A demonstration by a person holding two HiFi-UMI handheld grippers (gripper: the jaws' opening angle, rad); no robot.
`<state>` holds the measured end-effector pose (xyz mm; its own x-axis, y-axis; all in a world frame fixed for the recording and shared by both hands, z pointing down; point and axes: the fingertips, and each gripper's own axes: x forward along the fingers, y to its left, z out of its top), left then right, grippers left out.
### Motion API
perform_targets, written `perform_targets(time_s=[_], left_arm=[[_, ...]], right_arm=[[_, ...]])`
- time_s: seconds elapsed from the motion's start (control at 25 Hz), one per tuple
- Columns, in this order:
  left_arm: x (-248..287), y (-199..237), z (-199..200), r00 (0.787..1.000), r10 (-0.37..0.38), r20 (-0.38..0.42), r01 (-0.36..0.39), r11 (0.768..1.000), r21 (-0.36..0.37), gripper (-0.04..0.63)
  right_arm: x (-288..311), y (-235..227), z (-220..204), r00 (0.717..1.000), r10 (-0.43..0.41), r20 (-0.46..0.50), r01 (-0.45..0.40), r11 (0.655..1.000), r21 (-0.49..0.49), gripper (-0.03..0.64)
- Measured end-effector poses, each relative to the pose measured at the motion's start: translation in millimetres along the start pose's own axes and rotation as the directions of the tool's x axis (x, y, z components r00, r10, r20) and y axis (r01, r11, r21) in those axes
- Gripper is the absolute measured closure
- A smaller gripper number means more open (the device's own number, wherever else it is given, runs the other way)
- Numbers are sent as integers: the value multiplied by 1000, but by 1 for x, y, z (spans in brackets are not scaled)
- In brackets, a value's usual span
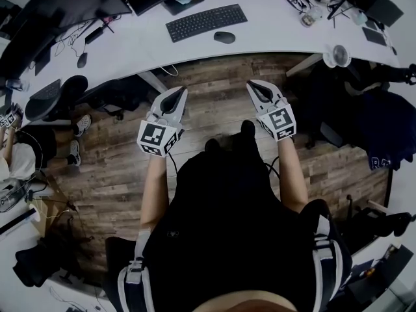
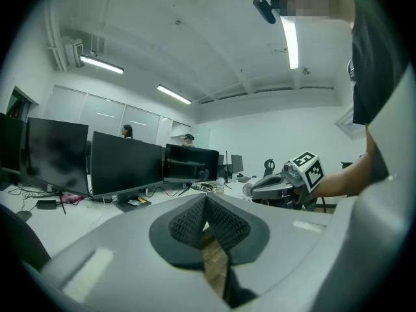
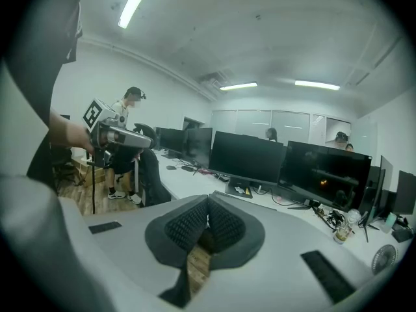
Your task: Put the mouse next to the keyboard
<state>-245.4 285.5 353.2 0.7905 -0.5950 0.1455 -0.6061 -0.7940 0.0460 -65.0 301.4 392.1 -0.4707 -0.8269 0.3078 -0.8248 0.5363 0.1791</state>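
The left hand-held gripper (image 2: 207, 201) (jaws pressed together) faces a row of dark monitors (image 2: 127, 164).

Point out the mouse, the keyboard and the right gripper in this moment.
mouse (image 1: 224, 37), head view, middle of its top shell.
keyboard (image 1: 206, 22), head view, middle of the key field.
right gripper (image 1: 251, 85), head view, tip where its closed jaws meet.

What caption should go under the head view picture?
Left gripper and right gripper, both shut, hover before the desk, where the mouse lies beside the keyboard.
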Motion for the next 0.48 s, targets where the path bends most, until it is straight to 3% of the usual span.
perform_targets(time_s=[0.16, 0.48], left_arm=[[-2, -1, 2, 1000, -3, 7, 3, 1000, -3, 581], [-1, -7, 3, 1000, -8, 12, 8, 1000, 0, 472]], right_arm=[[-3, 1, 3, 1000, -5, 16, 5, 1000, 5, 587], [-10, 1, 7, 999, -4, 50, 3, 1000, 19, 427]])
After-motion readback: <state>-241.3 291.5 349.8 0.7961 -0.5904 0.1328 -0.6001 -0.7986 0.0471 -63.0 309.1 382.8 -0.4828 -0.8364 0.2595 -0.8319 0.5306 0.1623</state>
